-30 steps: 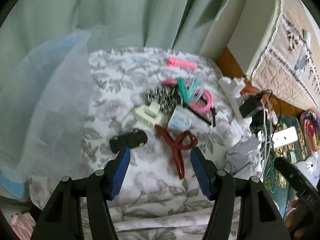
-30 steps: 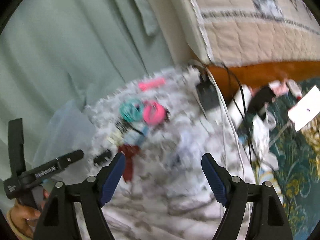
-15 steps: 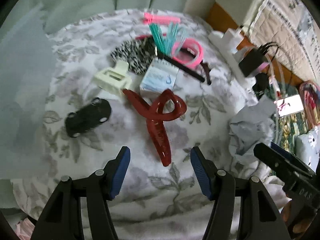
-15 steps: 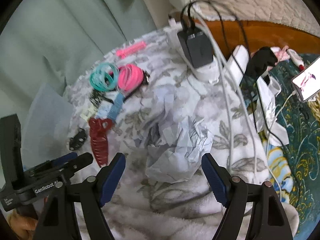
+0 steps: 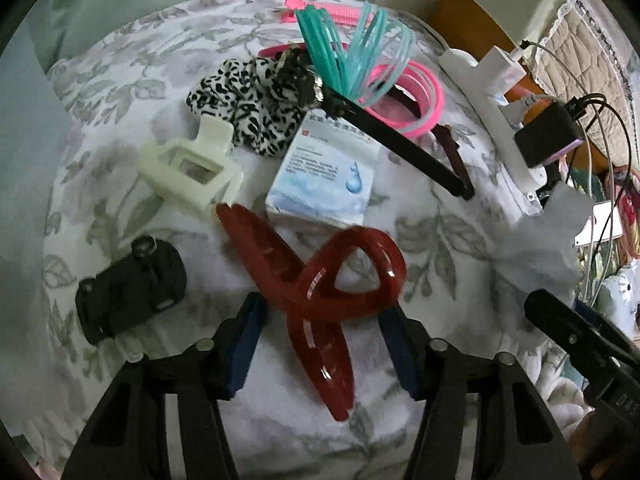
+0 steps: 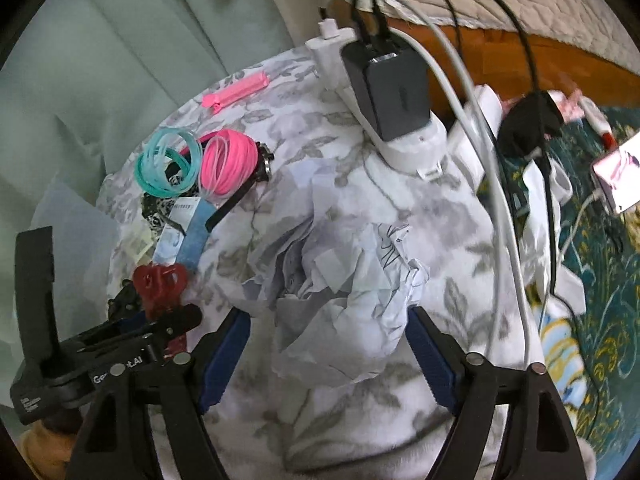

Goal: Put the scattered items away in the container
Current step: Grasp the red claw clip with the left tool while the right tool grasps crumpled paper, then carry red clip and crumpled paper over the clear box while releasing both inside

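Observation:
My left gripper (image 5: 322,338) is open, its blue pads on either side of a dark red hair claw (image 5: 316,280) lying on the flowered blanket (image 5: 120,92). Around it lie a black toy car (image 5: 130,294), a cream hair clip (image 5: 192,172), a small white-blue box (image 5: 326,178), a leopard scrunchie (image 5: 248,96), teal bands (image 5: 352,46), pink bands (image 5: 416,96), a pink comb (image 5: 320,12). My right gripper (image 6: 326,350) is open around crumpled white paper (image 6: 340,280). The red claw also shows in the right wrist view (image 6: 160,284).
A white power strip (image 6: 384,120) with a black charger (image 6: 388,80) and cables (image 6: 500,208) lies at the blanket's right. A phone (image 6: 620,176) and clutter sit on the green patterned cloth (image 6: 600,320). A pale translucent sheet or bag (image 6: 68,216) stands at the left.
Both grippers moved forward and down. The left one now straddles the red hair claw; the right one now straddles the crumpled paper. Both stay open.

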{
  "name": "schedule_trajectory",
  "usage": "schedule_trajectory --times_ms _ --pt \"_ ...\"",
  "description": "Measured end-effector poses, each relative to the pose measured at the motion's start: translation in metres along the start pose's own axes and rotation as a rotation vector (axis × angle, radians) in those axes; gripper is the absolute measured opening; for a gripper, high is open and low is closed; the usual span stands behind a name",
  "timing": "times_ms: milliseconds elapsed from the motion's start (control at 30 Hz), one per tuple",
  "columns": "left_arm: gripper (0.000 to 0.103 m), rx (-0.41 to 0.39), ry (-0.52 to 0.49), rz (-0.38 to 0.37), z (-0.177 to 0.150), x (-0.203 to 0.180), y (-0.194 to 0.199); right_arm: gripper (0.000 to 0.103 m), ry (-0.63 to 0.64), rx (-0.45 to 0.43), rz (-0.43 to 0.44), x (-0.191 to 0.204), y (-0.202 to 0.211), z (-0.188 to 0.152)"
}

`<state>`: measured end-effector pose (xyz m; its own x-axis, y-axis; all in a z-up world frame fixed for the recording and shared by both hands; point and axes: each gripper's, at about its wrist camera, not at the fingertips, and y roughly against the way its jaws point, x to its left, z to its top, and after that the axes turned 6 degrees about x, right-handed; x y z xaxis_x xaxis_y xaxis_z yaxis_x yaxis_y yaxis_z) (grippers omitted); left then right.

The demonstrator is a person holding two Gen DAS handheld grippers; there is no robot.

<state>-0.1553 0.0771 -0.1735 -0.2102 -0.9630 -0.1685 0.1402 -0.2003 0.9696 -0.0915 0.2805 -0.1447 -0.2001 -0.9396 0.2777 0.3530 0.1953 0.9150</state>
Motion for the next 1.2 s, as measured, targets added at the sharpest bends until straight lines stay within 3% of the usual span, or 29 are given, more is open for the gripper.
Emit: schedule_trajectory --times_ms 233,467,600,900,1200 --pt "0.033 -0.009 0.03 -0.019 0.003 0.009 0.004 0.086 -0.042 0.013 0.007 -0.005 -0.012 0.014" --pt "0.028 -0.018 0.043 -0.043 -0.004 0.011 0.011 0.081 -0.058 0.012 0.011 -0.006 -0.009 0.015" --pt "0.02 -0.031 0.035 -0.051 -0.013 0.008 0.022 0.075 -0.068 0.0 0.024 -0.007 0.001 0.011" --pt "0.02 -0.096 0.036 -0.077 -0.042 0.01 0.048 0.073 -0.044 -0.064 0.046 0.003 0.034 -0.004" --pt "0.02 -0.258 0.003 -0.092 -0.049 0.014 0.104 0.073 0.034 -0.168 0.072 0.038 0.084 -0.021"
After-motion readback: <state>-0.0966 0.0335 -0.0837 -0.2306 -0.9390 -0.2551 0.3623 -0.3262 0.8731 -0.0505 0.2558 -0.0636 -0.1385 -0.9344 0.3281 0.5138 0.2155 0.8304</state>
